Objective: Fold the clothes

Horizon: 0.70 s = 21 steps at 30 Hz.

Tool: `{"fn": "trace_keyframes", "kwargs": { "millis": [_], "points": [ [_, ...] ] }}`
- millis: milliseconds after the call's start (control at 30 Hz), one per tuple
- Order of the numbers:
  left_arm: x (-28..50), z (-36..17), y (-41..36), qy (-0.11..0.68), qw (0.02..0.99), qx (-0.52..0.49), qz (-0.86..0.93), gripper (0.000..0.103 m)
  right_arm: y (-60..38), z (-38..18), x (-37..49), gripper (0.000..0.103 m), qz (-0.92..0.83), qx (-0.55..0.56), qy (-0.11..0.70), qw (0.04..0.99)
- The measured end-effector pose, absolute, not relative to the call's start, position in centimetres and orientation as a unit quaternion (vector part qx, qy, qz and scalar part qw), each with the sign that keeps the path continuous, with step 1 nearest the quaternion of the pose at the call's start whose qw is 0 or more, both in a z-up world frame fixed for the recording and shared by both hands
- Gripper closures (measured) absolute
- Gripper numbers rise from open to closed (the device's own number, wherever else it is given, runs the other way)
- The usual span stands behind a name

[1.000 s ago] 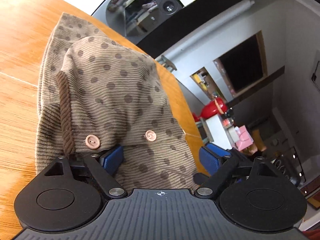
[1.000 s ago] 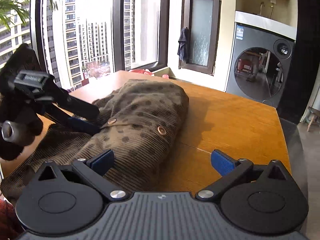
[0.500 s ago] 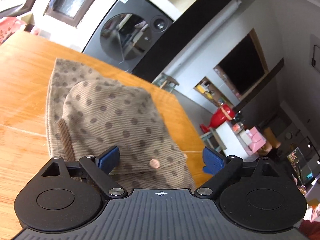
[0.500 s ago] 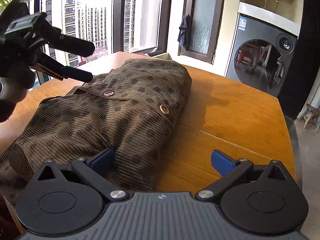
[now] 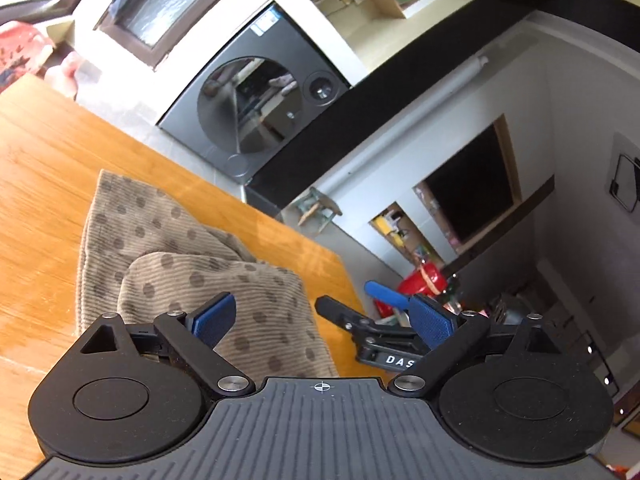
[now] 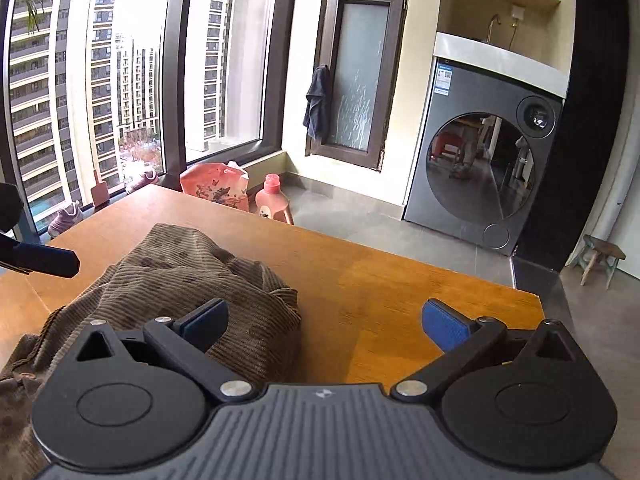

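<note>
Corduroy garment [image 6: 180, 280], brown with darker dots, lies bunched on the wooden table [image 6: 380, 288]. Beyond the table stand a grey washing machine [image 6: 488, 160], a frosted door and tall windows. Left gripper [image 5: 324, 316] and right gripper [image 6: 324, 320] both gape wide, holding nothing, above the cloth.

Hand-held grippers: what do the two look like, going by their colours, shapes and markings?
Both match. The left hand-held gripper and right hand-held gripper have ribbed dark grey bodies, two round black discs, angled black linkage arms with silver pivots, and blue textured pads. The right one's side shows white letters "DAS".
</note>
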<state>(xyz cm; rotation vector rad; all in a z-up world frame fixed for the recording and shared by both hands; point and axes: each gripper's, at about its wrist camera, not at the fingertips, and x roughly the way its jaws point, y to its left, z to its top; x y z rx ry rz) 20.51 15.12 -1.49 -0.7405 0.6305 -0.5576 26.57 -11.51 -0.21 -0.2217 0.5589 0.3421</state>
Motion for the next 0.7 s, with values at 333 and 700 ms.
{"fn": "trace_keyframes", "kwargs": {
  "millis": [333,700],
  "points": [
    [25.3,-4.2,13.9,0.352,0.859,-0.308,-0.209,0.013,-9.2,-3.2,29.2,0.0,0.135,-0.194,0.282,0.93],
    [13.8,-2.3,10.9,0.37,0.855,-0.194,-0.308,0.005,-12.9,1.7,13.1,0.0,0.235,-0.196,0.249,0.919]
  ]
}}
